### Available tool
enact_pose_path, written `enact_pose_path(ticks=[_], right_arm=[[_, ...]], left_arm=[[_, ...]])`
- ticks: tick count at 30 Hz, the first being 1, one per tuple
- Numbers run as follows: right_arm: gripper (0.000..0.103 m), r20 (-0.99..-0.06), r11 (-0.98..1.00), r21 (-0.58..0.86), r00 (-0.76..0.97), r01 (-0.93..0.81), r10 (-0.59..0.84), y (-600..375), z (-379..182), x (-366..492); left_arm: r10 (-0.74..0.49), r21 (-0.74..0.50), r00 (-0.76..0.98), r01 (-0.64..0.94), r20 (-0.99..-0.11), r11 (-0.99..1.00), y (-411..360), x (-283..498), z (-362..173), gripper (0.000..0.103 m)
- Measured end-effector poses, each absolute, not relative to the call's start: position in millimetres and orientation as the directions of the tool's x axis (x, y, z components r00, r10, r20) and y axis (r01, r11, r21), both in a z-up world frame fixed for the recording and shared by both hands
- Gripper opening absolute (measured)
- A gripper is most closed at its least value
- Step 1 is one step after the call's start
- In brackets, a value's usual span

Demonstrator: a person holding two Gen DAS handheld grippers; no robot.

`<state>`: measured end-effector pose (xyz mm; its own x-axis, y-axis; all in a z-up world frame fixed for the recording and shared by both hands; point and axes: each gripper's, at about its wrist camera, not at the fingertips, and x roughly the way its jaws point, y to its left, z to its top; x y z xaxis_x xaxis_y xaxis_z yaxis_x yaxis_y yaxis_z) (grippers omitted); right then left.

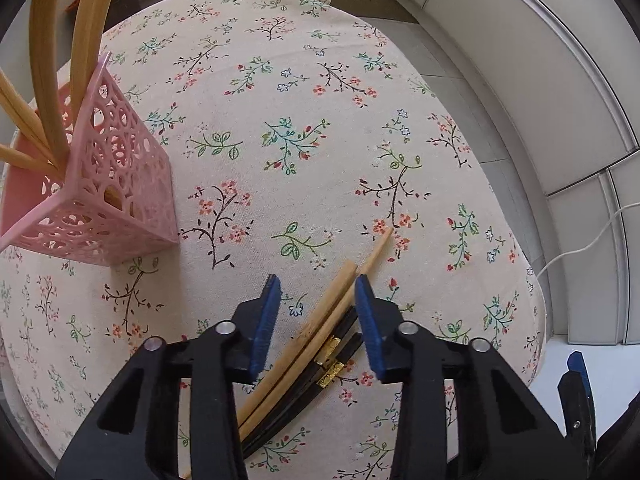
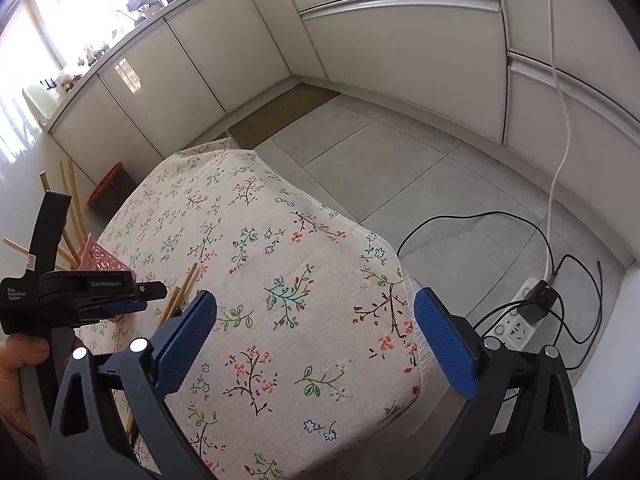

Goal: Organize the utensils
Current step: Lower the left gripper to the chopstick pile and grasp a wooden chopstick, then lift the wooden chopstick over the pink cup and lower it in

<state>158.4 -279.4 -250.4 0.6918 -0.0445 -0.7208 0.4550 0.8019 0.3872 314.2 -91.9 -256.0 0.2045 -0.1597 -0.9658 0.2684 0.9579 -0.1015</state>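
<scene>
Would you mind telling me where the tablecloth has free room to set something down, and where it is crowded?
The tablecloth is bare across its middle and far end, from the pink holder over to the right edge. Under the right gripper the cloth is also bare. It is crowded near the left gripper, where wooden chopsticks and black chopsticks lie bunched.

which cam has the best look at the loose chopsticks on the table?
Left wrist: the loose chopsticks, light wood and black with gold bands, lie between the open left tongs. Right wrist shows only a few light tips beside the pink holder; the black ones aren't visible.
</scene>
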Motion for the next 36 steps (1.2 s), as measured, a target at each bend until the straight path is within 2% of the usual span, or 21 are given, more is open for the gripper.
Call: enact_pose_path(ticks=[9,11,14,19,22,28,36], right_arm=[[0.096,-0.73,0.8,0.383,0.682,0.462,-0.045,-277.9,-252.7,160.4],[0.096,-0.736,0.801,0.376,0.676,0.466,-0.047,-276.3,-253.8,162.1],[0.096,-0.742,0.803,0.367,0.669,0.469,-0.052,-273.4,-256.0,164.9],[0.096,-0.775,0.815,0.341,0.631,0.468,-0.039,-263.5,-260.5,182.3],[0.096,-0.787,0.822,0.35,0.617,0.449,-0.002,-252.4,-254.2,205.2],[0.096,-0.835,0.86,0.311,0.549,0.403,0.045,-212.3,-244.9,271.2],[0.096,-0.903,0.903,0.203,0.43,0.379,0.023,-152.3,-259.7,336.9]], left_arm=[[-0.138,-0.086,0.176,0.276,-0.975,0.957,-96.7,321.2,-270.1,0.029],[-0.134,-0.08,0.176,0.282,-0.975,0.956,-98.1,323.1,-273.7,0.026],[-0.096,-0.031,0.199,0.308,-0.975,0.951,-103.2,325.0,-278.0,0.016],[-0.109,-0.022,0.243,0.335,-0.964,0.942,-96.9,317.9,-273.4,0.01],[-0.126,-0.02,0.292,0.34,-0.948,0.94,-83.4,309.0,-255.3,0.007],[-0.194,-0.019,0.427,0.381,-0.883,0.925,-48.1,263.3,-188.8,0.007],[-0.297,-0.091,0.54,0.375,-0.788,0.923,4.1,226.6,-120.8,0.007]])
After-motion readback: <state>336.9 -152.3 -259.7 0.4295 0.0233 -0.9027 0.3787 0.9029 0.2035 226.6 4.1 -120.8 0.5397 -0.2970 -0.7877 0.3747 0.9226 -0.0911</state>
